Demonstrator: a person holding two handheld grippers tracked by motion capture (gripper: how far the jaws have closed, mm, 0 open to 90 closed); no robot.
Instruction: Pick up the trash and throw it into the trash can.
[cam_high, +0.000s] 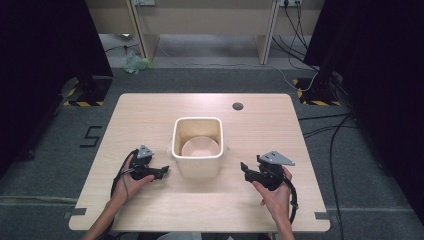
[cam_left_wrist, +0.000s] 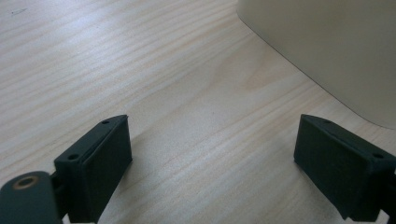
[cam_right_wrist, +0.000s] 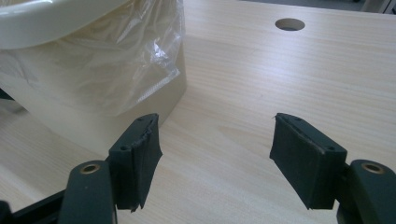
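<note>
Cream bin (cam_high: 197, 147) mid-table, square, rounded corners, open top, upright on wooden table (cam_high: 150, 120)
Thin clear plastic liner (cam_right_wrist: 135, 60) draped over rim and down one side wall, seen in right gripper view; crinkly, loose
Left gripper (cam_high: 159, 171) just beside bin's left wall, jaws spread wide, nothing between; bare wood between them in left gripper view, bin wall (cam_left_wrist: 336, 51) ahead to the right
Right gripper (cam_high: 246, 169) near bin's right side, apart from it, jaws wide, empty
Round hole (cam_high: 238, 106) in table beyond bin
Handling, judged: rigid plastic, likely light, smooth walls probably slippery
Best hold probably rim lip, one jaw inside, one outside
Liner soft, flimsy, slides on the wall; pinch at a loose fold, risk of tearing or slipping off
</note>
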